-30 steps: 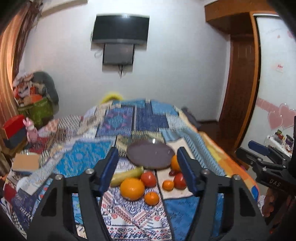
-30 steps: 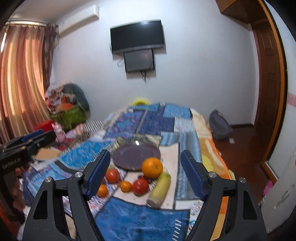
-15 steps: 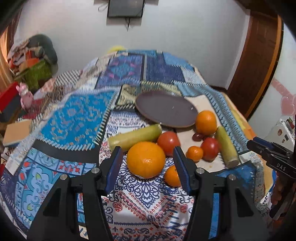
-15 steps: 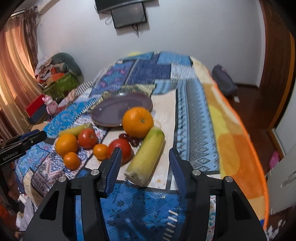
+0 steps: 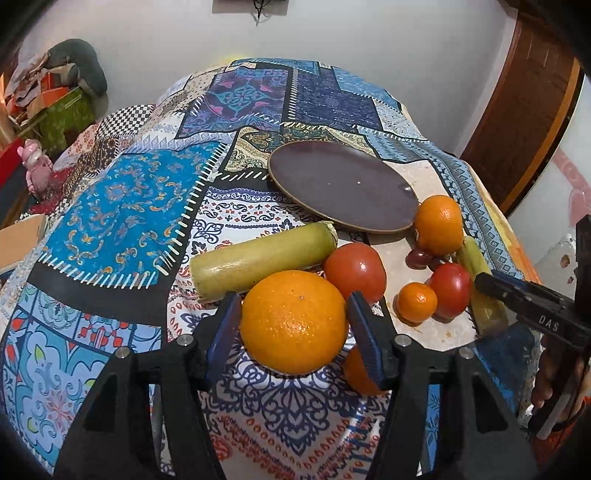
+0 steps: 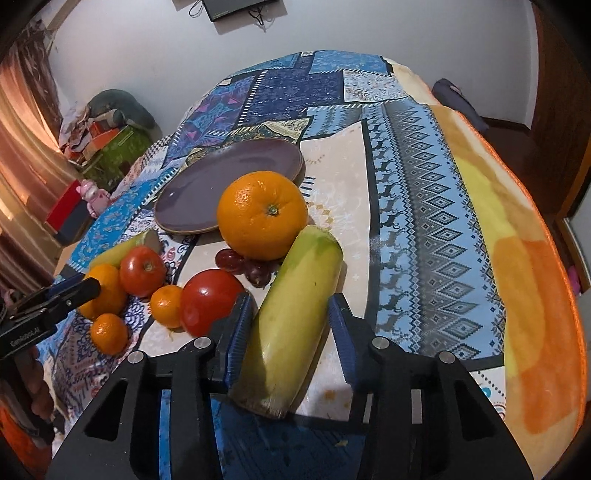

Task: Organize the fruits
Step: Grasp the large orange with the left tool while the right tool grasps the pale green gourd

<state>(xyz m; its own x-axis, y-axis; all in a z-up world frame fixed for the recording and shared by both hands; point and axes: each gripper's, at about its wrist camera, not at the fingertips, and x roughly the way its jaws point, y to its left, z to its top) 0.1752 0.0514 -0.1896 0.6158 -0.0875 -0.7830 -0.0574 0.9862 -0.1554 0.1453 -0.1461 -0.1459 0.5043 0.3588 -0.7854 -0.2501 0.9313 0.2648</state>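
bed (image 6: 424,177) carries all | plate (image 5: 343,188) mid-bed: bare, nothing sorted yet | left claw (image 5: 293,325) closing, straddles large orange (image 5: 293,321), grip uncertain | right claw (image 6: 291,332) closing, straddles gourd (image 6: 291,325), right pad clear | tomatoes, small oranges, grapes still loose beside plate

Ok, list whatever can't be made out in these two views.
- Dark red fruits: right wrist view, the big orange covers some of them, so the count is unclear.
- Far green stalk: right wrist view, mostly behind a tomato.
- Wall screen: cut off by the top edge in both views.
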